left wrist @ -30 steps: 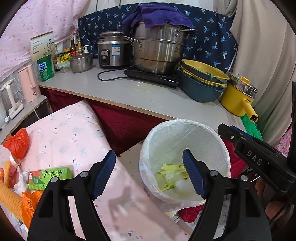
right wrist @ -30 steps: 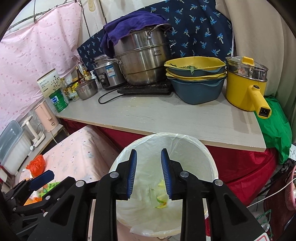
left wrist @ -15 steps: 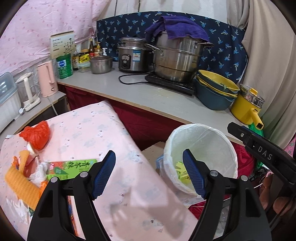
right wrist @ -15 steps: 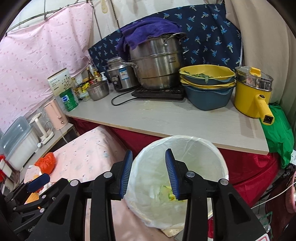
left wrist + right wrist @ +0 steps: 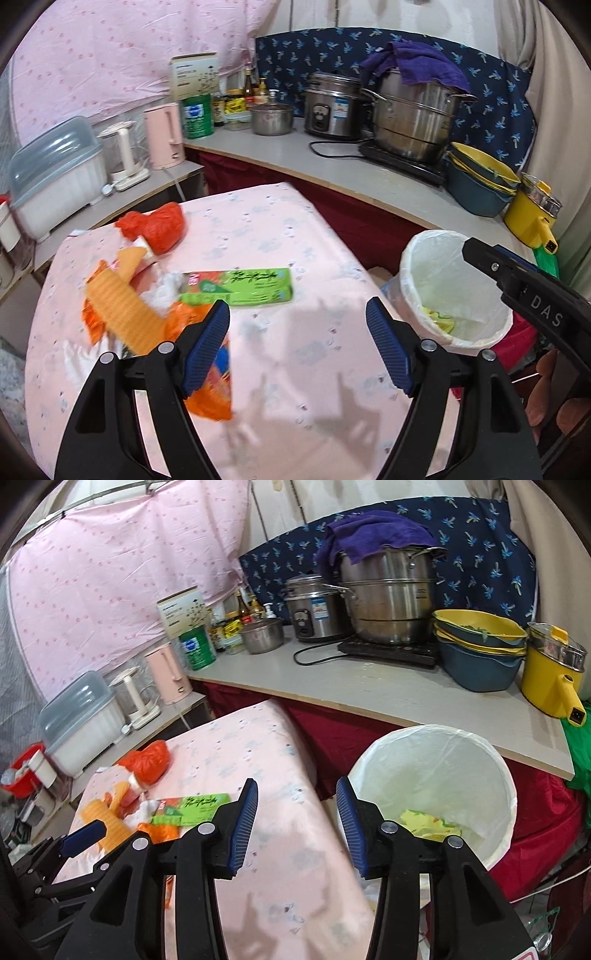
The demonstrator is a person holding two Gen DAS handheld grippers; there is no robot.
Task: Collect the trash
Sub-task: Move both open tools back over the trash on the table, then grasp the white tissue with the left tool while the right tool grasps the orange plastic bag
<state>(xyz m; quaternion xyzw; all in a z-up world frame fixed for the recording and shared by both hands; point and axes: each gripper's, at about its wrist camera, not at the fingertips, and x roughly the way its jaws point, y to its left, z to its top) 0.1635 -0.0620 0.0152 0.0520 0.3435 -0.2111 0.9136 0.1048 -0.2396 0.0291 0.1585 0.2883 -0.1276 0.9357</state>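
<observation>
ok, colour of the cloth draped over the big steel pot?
Purple cloth, clearest in the right wrist view.

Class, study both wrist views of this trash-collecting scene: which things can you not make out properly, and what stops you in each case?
- Trash bin contents, left wrist view: right tool crosses the opening.
- Orange wrapper, left wrist view: partly behind the left tool; motion-blurred.
- Green carton print, right wrist view: too small to read.
- Bin base, right wrist view: hidden behind the right tool.
</observation>
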